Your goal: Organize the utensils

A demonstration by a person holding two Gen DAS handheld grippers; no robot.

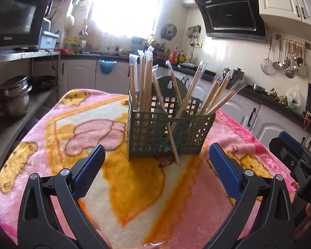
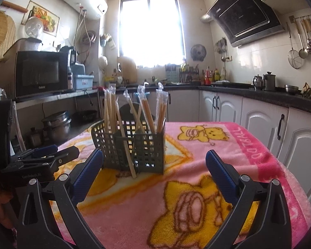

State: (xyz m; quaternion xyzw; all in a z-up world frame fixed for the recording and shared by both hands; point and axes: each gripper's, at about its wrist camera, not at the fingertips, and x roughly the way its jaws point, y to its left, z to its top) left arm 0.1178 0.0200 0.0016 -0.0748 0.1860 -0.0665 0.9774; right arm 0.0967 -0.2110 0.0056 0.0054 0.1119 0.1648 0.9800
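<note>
Two tools hover low over the tabletop, each a black plastic frame ending in ribbed blue pads, and each spread wide with nothing between the pads. The left tool [image 1: 156, 162] and the right tool [image 2: 154, 169] both face the same thing: a dark green plastic chopstick holder [image 1: 148, 133], its walls a grid of small square holes, split into compartments and backed by a rounded tab with a keyhole slot. It stands upright on a fluffy pink blanket [image 1: 134, 191] printed with yellow bears, which covers the tabletop.

Bundled in the holder are wooden chopsticks in clear crinkly sleeves [image 1: 144, 78]; those on one side stand nearly straight, the others fan outward. One bare wooden chopstick [image 1: 172, 139] leans across the holder's front wall, its lower tip resting on the blanket just outside the holder.

From the left wrist view the holder sits centred ahead of the spread pads, apart from them; the right tool shows at the far right edge. From the right wrist view the holder stands ahead and slightly left.
</note>
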